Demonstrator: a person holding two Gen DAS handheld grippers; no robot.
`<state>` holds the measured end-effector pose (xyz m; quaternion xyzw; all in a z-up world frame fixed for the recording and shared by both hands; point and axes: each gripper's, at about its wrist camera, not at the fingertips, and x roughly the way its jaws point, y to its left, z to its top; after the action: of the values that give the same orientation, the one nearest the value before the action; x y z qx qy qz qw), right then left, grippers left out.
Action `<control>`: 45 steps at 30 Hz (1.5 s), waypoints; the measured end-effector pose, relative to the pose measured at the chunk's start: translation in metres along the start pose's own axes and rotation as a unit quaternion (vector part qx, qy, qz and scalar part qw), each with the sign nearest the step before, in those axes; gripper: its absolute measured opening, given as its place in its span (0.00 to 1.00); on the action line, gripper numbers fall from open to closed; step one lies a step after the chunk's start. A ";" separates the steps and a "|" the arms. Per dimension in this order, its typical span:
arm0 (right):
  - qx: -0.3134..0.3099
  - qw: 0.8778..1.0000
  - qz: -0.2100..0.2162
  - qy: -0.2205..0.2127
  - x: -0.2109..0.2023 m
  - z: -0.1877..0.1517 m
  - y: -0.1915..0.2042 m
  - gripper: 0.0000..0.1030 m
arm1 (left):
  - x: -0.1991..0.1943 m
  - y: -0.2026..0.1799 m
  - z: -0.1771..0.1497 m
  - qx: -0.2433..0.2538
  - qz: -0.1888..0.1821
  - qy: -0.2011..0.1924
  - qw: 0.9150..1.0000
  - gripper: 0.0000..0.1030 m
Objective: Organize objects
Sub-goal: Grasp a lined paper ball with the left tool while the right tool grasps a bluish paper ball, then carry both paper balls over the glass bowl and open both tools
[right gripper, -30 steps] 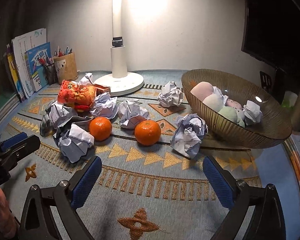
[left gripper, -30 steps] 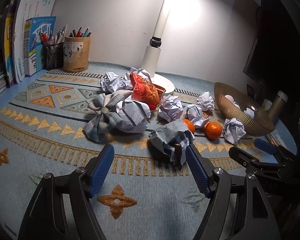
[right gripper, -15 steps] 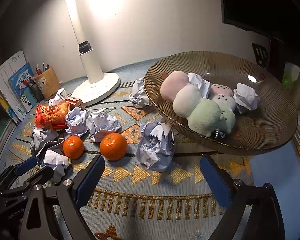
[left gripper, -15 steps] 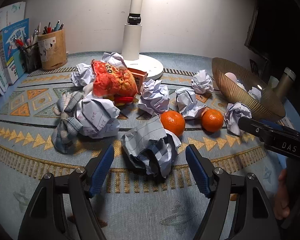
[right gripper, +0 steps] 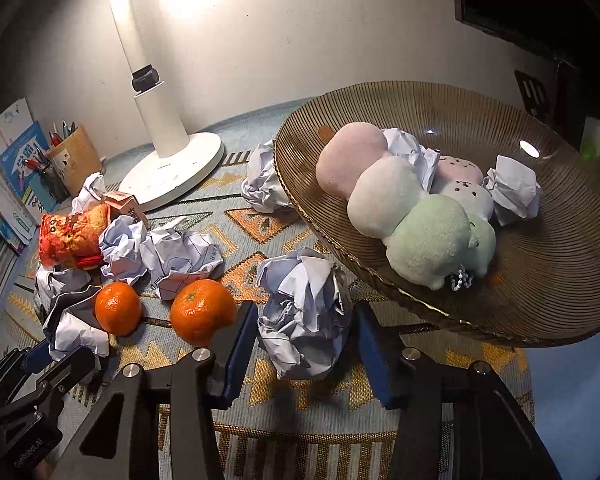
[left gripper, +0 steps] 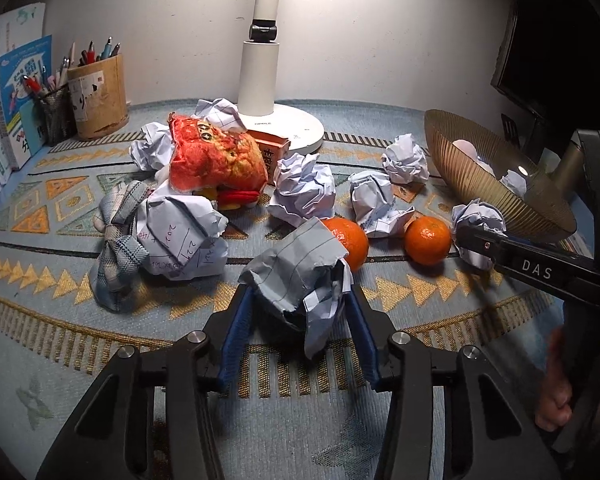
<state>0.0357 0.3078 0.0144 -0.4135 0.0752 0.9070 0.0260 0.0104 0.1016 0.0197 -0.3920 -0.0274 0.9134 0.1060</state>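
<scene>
My left gripper (left gripper: 298, 304) is closing on a crumpled ball of lined paper (left gripper: 300, 276) on the patterned mat; both blue pads touch its sides. My right gripper (right gripper: 304, 332) is also closing, its pads against a white crumpled paper ball (right gripper: 304, 312) just in front of the ribbed brown bowl (right gripper: 540, 280). Two oranges (right gripper: 118, 308) (right gripper: 202, 310) lie between the two balls. Several more paper balls (left gripper: 302, 194) are scattered around an orange snack bag (left gripper: 216, 156). The bowl holds pastel plush toys (right gripper: 420, 240) and paper balls.
A white lamp base (left gripper: 296, 128) stands at the back centre. A pen holder (left gripper: 98, 96) and upright books (left gripper: 16, 100) fill the back left. A checked cloth bow (left gripper: 118, 248) lies left of the pile. A dark screen stands at the right, and a hand (left gripper: 556, 396) shows there.
Both grippers moved forward over the mat and their jaws narrowed from wide apart onto a paper ball each. The right gripper rolled and came close under the bowl's rim.
</scene>
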 end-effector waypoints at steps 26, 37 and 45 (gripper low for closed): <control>0.046 0.988 0.019 -0.147 -0.160 0.020 -0.077 0.45 | -0.060 -0.130 0.074 0.097 -0.118 -0.120 0.981 0.42; 0.121 0.985 -0.019 -0.118 -0.121 0.060 -0.131 0.57 | 0.012 -0.181 0.116 0.098 -0.151 -0.093 0.979 0.61; 0.120 0.988 -0.034 -0.097 -0.106 0.045 -0.141 0.78 | 0.017 -0.150 0.098 0.065 -0.149 -0.069 0.984 0.73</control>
<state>0.0876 0.4552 0.1071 -0.3202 0.1662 0.9257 0.1133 -0.0454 0.2550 0.0953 -0.3115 -0.0337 0.9124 0.2635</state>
